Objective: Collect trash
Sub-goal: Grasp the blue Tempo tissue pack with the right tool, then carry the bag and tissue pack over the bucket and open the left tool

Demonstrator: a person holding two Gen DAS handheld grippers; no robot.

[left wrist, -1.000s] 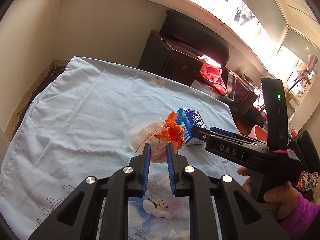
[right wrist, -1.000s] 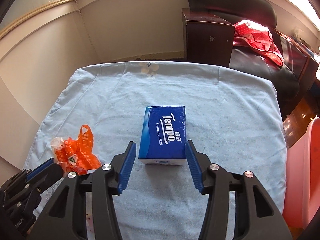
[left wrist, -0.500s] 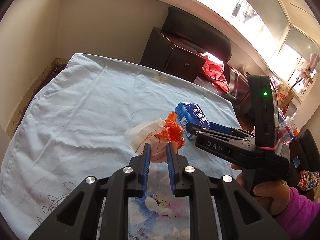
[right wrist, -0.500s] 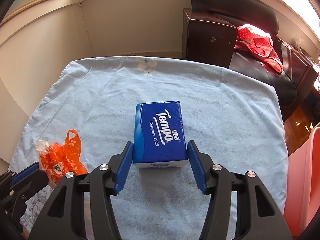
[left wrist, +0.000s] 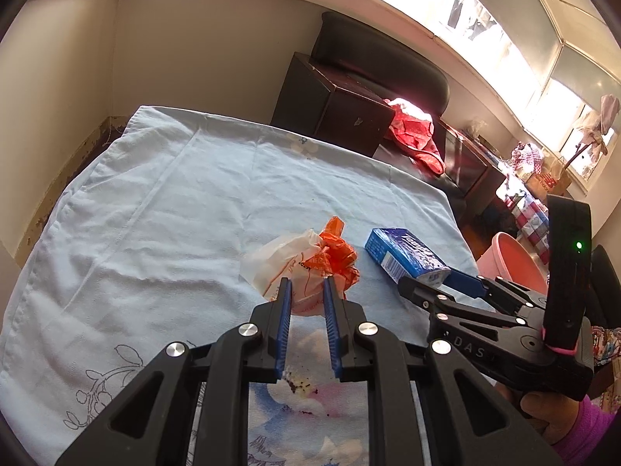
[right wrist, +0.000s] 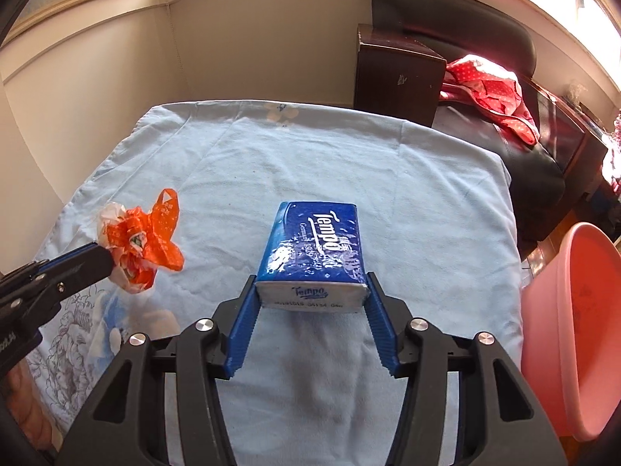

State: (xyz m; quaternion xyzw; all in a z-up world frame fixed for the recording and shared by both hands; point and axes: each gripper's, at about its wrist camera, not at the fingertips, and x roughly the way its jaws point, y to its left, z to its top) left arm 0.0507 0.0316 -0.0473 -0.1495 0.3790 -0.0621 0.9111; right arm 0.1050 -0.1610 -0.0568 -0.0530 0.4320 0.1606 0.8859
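A crumpled orange and white plastic bag (left wrist: 310, 256) sits pinched between the blue fingers of my left gripper (left wrist: 306, 283), which is shut on it just above the cloth. The right wrist view shows the same bag (right wrist: 143, 240) at the left, hanging from the left gripper's tips (right wrist: 103, 260). A blue Tempo tissue pack (right wrist: 314, 240) has its near end between the pads of my right gripper (right wrist: 310, 281). Both pads press its corners, and that end is tilted slightly off the cloth. In the left wrist view the pack (left wrist: 403, 256) lies at the right gripper's tips (left wrist: 427, 283).
A light blue cloth (right wrist: 349, 163) covers the table. A pink basin (right wrist: 574, 310) stands off the table's right edge. Behind the table are a dark wooden cabinet (right wrist: 396, 73) and a dark sofa with a red cloth (right wrist: 489, 93). A hand in a purple sleeve (left wrist: 574, 423) holds the right gripper.
The right gripper slid forward around the tissue pack and took hold of its near end, which now tilts up. The left gripper kept still with the bag.
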